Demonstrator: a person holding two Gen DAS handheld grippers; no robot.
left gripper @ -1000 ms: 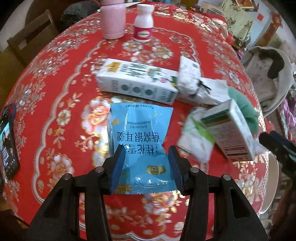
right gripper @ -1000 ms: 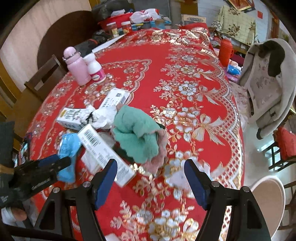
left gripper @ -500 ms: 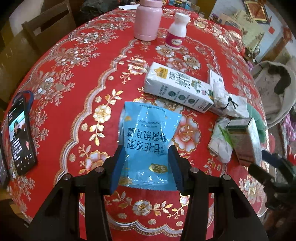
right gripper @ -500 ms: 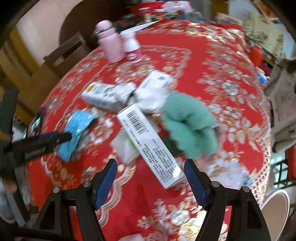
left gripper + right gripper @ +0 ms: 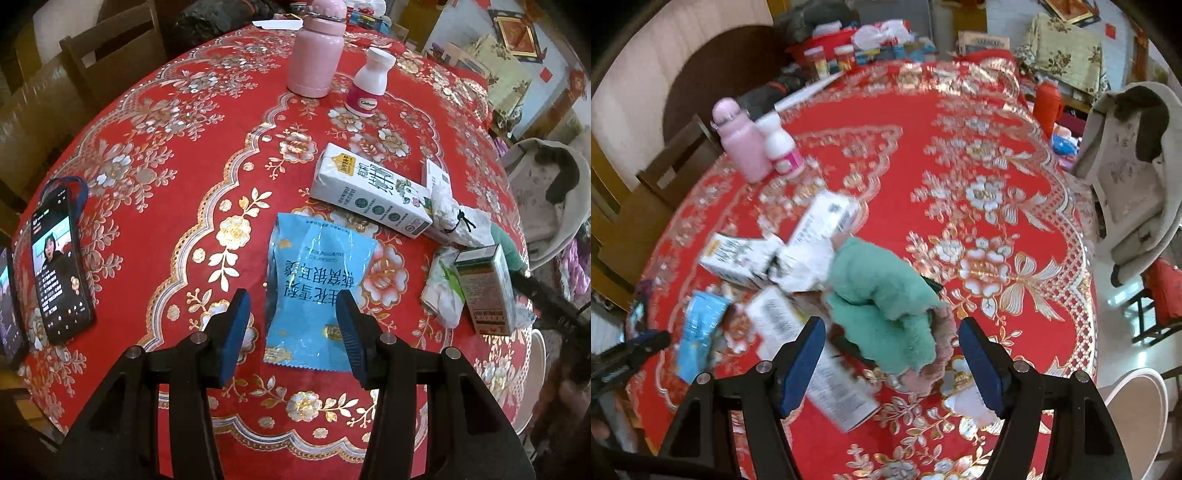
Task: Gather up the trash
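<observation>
A blue snack packet (image 5: 314, 291) lies flat on the red tablecloth. My left gripper (image 5: 293, 334) is open, its jaws on either side of the packet's near end, above it. A white milk carton (image 5: 369, 194), crumpled white paper (image 5: 454, 218), a tissue pack (image 5: 441, 291) and a small green-and-white box (image 5: 485, 290) lie to the right. My right gripper (image 5: 892, 363) is open and empty over a green cloth (image 5: 882, 291), with the box (image 5: 812, 354) at its left jaw. The packet also shows in the right wrist view (image 5: 700, 332).
A pink flask (image 5: 314, 55) and a white pill bottle (image 5: 369, 88) stand at the far side. A phone (image 5: 57, 266) lies at the left table edge. Wooden chairs (image 5: 110, 62) stand at the left, a padded chair (image 5: 1130, 177) at the right.
My left gripper has pulled back and up from the blue packet, widening the view. My right gripper has swung from the box back over the green cloth.
</observation>
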